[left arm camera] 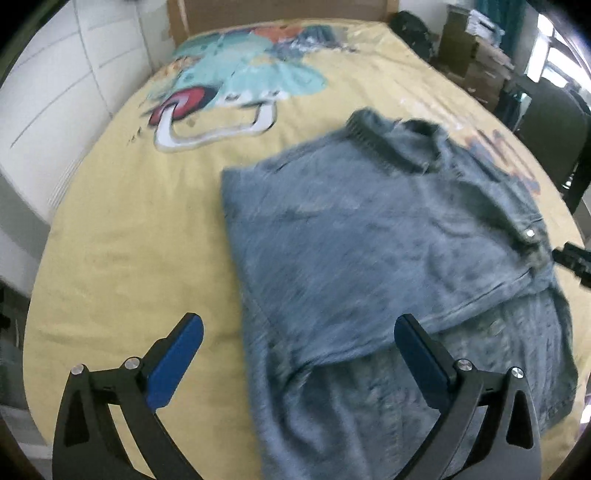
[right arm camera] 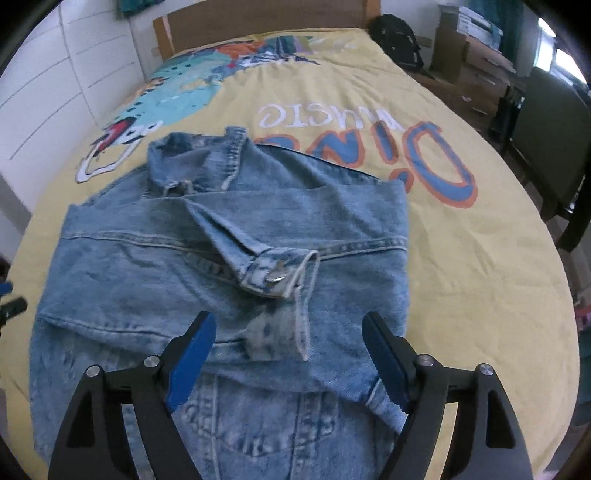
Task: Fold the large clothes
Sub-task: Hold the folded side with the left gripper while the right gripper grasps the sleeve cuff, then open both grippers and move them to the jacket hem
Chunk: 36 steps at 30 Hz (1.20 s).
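Partly folded denim jacket (right arm camera: 229, 258) flat on the yellow printed bedspread (right arm camera: 461, 280), cuffed sleeve (right arm camera: 273, 269) across its middle; left gripper (left arm camera: 298, 363) and right gripper (right arm camera: 289, 356) both spread wide above it, pinching nothing; headboard (right arm camera: 266, 26), backpack (right arm camera: 397, 38) and chair (right arm camera: 550, 147) well clear.

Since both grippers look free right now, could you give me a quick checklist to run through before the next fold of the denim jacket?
1. Left gripper open, nothing between its pads: ok.
2. Right gripper open, above the cloth, not gripping: ok.
3. Denim jacket lies wholly on the bedspread: ok.
4. Sleeve folded across the body, its cuff lying on top: ok.
5. Collar flat: not ok, it is bunched.
6. Lower fold edge straight: cannot tell, the left wrist view is blurred.
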Each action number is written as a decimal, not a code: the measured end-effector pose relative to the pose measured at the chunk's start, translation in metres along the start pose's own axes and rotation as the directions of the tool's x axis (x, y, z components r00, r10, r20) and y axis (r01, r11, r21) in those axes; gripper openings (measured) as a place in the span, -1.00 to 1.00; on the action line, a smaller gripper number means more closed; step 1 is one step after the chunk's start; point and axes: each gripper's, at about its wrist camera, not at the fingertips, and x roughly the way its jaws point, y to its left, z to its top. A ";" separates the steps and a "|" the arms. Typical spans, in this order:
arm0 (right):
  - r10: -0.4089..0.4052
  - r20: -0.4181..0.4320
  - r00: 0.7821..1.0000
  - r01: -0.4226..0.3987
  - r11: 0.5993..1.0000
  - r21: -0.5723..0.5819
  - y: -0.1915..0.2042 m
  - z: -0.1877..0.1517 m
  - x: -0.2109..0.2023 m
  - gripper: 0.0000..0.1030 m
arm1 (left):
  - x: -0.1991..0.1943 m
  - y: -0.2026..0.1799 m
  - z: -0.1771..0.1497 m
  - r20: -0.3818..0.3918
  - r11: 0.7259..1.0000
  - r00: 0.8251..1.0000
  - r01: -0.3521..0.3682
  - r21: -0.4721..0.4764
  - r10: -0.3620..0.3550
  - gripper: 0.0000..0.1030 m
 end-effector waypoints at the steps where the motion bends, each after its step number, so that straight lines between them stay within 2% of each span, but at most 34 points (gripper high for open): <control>1: 0.007 -0.002 1.000 -0.007 1.000 0.001 0.004 0.000 0.000 0.61 | 0.003 -0.010 0.006 0.013 1.000 1.000 0.008 0.002 -0.008 0.98; 6: -0.047 -0.027 0.999 0.047 0.999 -0.002 0.013 -0.008 0.014 0.61 | 0.039 -0.055 0.020 -0.019 0.997 0.999 0.045 0.059 -0.044 0.98; 9: -0.039 -0.035 0.999 0.040 0.999 0.031 0.013 -0.014 0.022 0.61 | 0.066 -0.074 0.019 -0.052 0.998 0.997 0.058 0.039 -0.056 0.98; 13: -0.057 -0.027 0.998 0.058 0.998 0.023 0.019 -0.017 0.032 0.61 | 0.101 -0.088 0.015 -0.102 0.999 0.994 0.046 0.029 -0.042 0.98; 15: -0.079 -0.041 0.996 0.080 0.997 0.000 0.021 -0.019 0.042 0.61 | 0.111 -0.093 0.010 -0.094 0.998 0.996 -0.001 0.070 0.007 0.99; 17: -0.094 -0.057 0.994 0.094 0.996 -0.001 0.018 -0.023 0.053 0.61 | 0.112 -0.090 0.006 -0.064 0.998 0.998 0.000 0.070 0.005 0.99; 19: -0.074 -0.038 0.997 0.075 0.997 0.026 0.011 -0.026 0.056 0.62 | 0.113 -0.086 0.003 -0.057 0.998 0.998 0.009 0.066 -0.005 0.99; 21: -0.090 -0.024 0.996 0.090 0.996 0.023 0.006 -0.028 0.055 0.62 | 0.115 -0.080 0.000 -0.046 0.998 0.999 0.026 0.063 -0.023 0.99; 23: -0.100 -0.027 0.995 0.100 0.995 0.022 -0.002 -0.029 0.056 0.81 | 0.113 -0.076 -0.003 -0.039 0.998 0.999 0.037 0.054 -0.035 0.99; 24: -0.108 -0.033 0.994 0.109 0.994 0.028 -0.007 -0.030 0.056 0.99 | 0.113 -0.074 -0.004 -0.037 0.998 0.998 0.045 0.045 -0.043 0.99; 28: -0.074 -0.031 0.997 0.076 0.995 0.065 -0.023 -0.035 0.056 0.99 | 0.107 -0.074 -0.003 -0.043 0.997 0.998 0.056 0.045 -0.055 0.98; 31: -0.075 -0.011 0.997 0.075 0.996 0.039 -0.021 -0.038 0.049 0.99 | 0.096 -0.074 -0.004 -0.063 0.997 0.995 0.072 0.023 -0.071 0.98; 33: -0.086 -0.003 0.996 0.086 0.996 0.019 -0.019 -0.042 0.042 0.99 | 0.083 -0.068 -0.009 -0.071 0.995 0.993 0.099 -0.006 -0.099 0.98; 36: -0.085 0.015 0.996 0.084 0.996 0.017 -0.021 -0.051 0.026 0.99 | 0.058 -0.058 -0.021 -0.059 0.996 0.995 0.081 -0.042 -0.083 0.98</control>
